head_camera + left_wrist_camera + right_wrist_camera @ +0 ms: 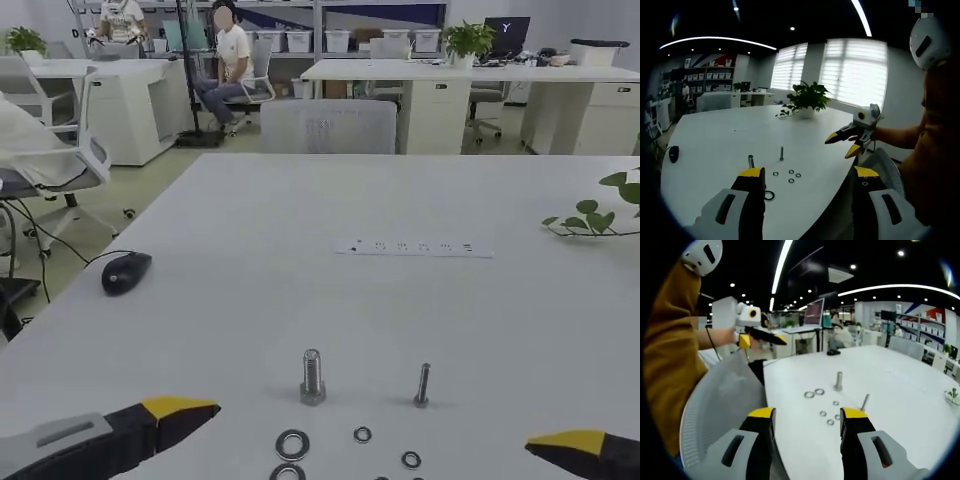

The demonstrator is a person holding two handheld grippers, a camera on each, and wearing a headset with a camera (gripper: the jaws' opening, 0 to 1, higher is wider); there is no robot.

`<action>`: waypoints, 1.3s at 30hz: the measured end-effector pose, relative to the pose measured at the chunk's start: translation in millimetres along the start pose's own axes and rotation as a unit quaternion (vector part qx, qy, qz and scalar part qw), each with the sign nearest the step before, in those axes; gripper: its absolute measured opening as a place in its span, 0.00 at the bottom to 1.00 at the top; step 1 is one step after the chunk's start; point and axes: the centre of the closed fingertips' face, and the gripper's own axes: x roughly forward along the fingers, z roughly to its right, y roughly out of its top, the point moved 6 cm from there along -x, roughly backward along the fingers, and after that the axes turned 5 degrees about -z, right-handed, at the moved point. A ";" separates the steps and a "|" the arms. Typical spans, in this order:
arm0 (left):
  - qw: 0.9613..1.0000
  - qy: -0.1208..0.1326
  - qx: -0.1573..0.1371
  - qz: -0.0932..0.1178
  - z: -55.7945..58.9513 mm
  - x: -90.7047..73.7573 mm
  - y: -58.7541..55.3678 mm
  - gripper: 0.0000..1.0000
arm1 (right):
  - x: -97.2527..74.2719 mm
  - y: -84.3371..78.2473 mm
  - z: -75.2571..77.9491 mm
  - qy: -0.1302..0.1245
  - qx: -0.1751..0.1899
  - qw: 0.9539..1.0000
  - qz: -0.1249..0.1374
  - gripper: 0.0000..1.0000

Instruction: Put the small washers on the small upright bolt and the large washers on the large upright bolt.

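The large bolt (312, 377) and the thinner small bolt (423, 385) stand upright near the white table's front edge. In front of them lie two large washers (292, 443) and several small washers (362, 434). My left gripper (185, 410) hovers low at the left of the large bolt and my right gripper (560, 442) low at the right of the small bolt, both off the table. In the left gripper view, the left gripper (810, 172) is open and empty, well short of the large bolt (751, 161). The right gripper (807, 413) is likewise open, with the washers (809, 394) ahead of it.
A black mouse (126, 271) lies at the left and a white power strip (415, 247) across the middle of the table. Plant stems (600, 215) reach in from the right edge. A grey chair (328, 126) stands at the far side, with people seated beyond.
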 end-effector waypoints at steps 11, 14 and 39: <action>1.000 -0.004 -0.005 0.000 -0.4 2.6 -3.0 0.70 | -0.9 -3.5 0.7 0.000 0.005 1.000 -0.006 0.53; 1.000 -0.004 -0.005 0.000 -0.7 2.9 -2.4 0.70 | -1.0 -5.3 1.1 -0.002 0.007 1.000 -0.007 0.53; 1.000 -0.012 -0.003 -0.009 -1.7 4.9 -2.1 0.70 | -6.0 -10.1 2.5 -0.010 0.014 1.000 -0.008 0.53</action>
